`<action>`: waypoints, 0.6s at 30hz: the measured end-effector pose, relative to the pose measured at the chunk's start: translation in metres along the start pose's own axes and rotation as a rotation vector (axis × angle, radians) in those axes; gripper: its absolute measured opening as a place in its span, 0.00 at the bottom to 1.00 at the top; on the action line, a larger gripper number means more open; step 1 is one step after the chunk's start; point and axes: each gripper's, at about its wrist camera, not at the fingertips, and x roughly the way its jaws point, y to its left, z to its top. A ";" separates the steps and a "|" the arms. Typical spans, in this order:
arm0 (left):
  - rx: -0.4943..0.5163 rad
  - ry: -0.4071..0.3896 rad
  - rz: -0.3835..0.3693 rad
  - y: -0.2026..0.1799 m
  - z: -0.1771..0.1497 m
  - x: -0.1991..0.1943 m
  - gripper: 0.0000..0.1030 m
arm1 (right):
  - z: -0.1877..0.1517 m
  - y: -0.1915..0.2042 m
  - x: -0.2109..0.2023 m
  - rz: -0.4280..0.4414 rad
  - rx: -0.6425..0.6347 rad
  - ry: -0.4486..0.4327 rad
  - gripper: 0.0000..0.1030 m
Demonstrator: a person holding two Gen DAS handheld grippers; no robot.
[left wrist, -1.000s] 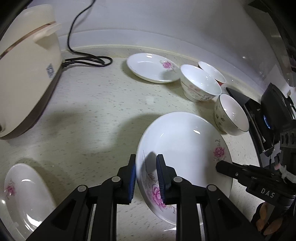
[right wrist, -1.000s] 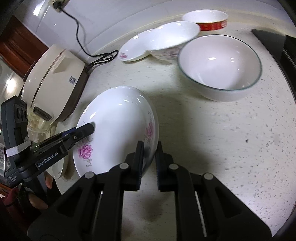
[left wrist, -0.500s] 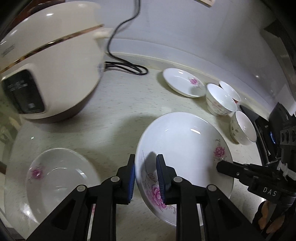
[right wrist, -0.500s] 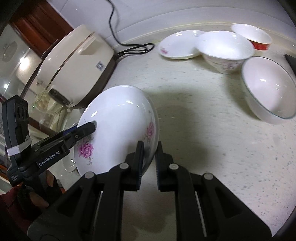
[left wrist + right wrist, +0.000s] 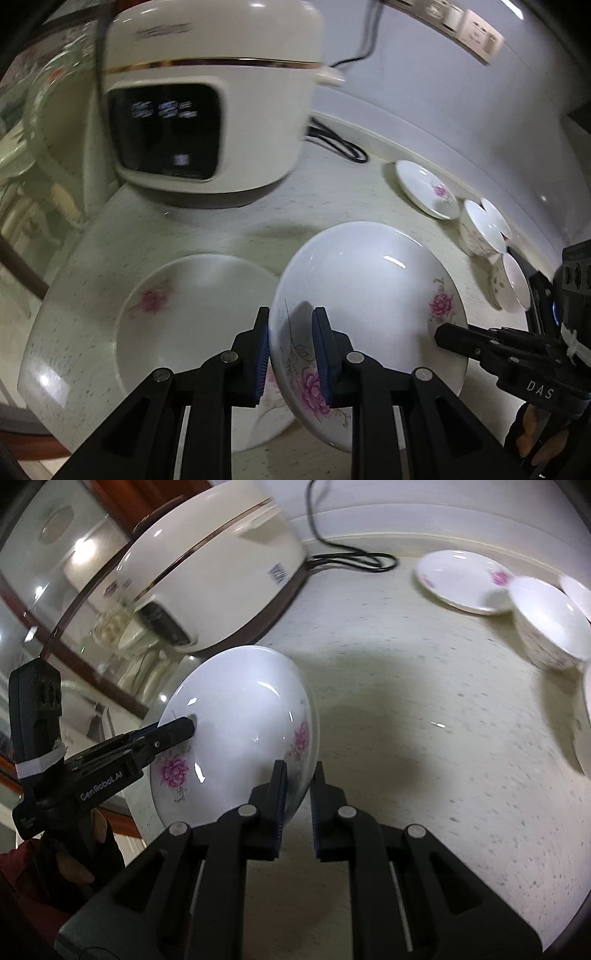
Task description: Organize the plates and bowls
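We carry the flowered plate (image 5: 369, 291) between both tools: our left hand-held gripper (image 5: 290, 354) is clamped on its near rim, our right hand-held gripper (image 5: 297, 797) pinches the opposite rim. The plate hangs tilted above the desk (image 5: 424, 738), just beside and partly over a second plate (image 5: 192, 317) lying flat before the rice cooker (image 5: 207, 110).
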 end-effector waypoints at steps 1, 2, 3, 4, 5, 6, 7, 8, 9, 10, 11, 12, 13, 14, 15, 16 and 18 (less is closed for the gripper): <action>-0.012 -0.003 0.005 0.004 -0.001 -0.001 0.21 | 0.000 0.003 0.002 0.003 -0.009 0.005 0.15; -0.025 -0.007 0.012 0.009 -0.001 -0.002 0.21 | 0.001 0.006 0.003 0.006 -0.017 0.010 0.15; -0.035 -0.009 0.017 0.013 -0.002 -0.004 0.21 | 0.003 0.010 0.006 0.010 -0.029 0.016 0.15; -0.046 -0.010 0.022 0.018 -0.002 -0.004 0.21 | 0.005 0.013 0.008 0.012 -0.036 0.019 0.15; -0.063 -0.009 0.029 0.025 -0.004 -0.005 0.21 | 0.007 0.018 0.012 0.015 -0.052 0.025 0.15; -0.075 -0.008 0.035 0.029 -0.006 -0.005 0.21 | 0.009 0.024 0.016 0.018 -0.069 0.035 0.15; -0.095 -0.006 0.041 0.037 -0.008 -0.006 0.22 | 0.010 0.028 0.019 0.018 -0.079 0.041 0.15; -0.115 -0.003 0.047 0.044 -0.009 -0.007 0.22 | 0.011 0.034 0.024 0.018 -0.097 0.051 0.15; -0.127 -0.002 0.051 0.049 -0.009 -0.007 0.22 | 0.013 0.039 0.029 0.020 -0.115 0.063 0.15; -0.141 -0.002 0.057 0.054 -0.010 -0.008 0.22 | 0.014 0.044 0.034 0.021 -0.130 0.073 0.15; -0.156 -0.003 0.066 0.060 -0.012 -0.009 0.22 | 0.016 0.049 0.038 0.021 -0.141 0.081 0.15; -0.166 -0.004 0.073 0.064 -0.013 -0.010 0.22 | 0.017 0.053 0.041 0.023 -0.152 0.088 0.15; -0.176 -0.005 0.081 0.069 -0.014 -0.011 0.22 | 0.018 0.058 0.046 0.026 -0.167 0.099 0.15; -0.189 -0.006 0.089 0.074 -0.015 -0.012 0.22 | 0.019 0.061 0.049 0.027 -0.175 0.105 0.15; -0.197 -0.007 0.093 0.077 -0.017 -0.012 0.22 | 0.020 0.065 0.052 0.030 -0.186 0.112 0.15; -0.210 -0.010 0.100 0.082 -0.018 -0.014 0.22 | 0.020 0.068 0.054 0.032 -0.192 0.115 0.15; -0.228 -0.015 0.111 0.089 -0.020 -0.017 0.22 | 0.022 0.075 0.059 0.037 -0.207 0.125 0.15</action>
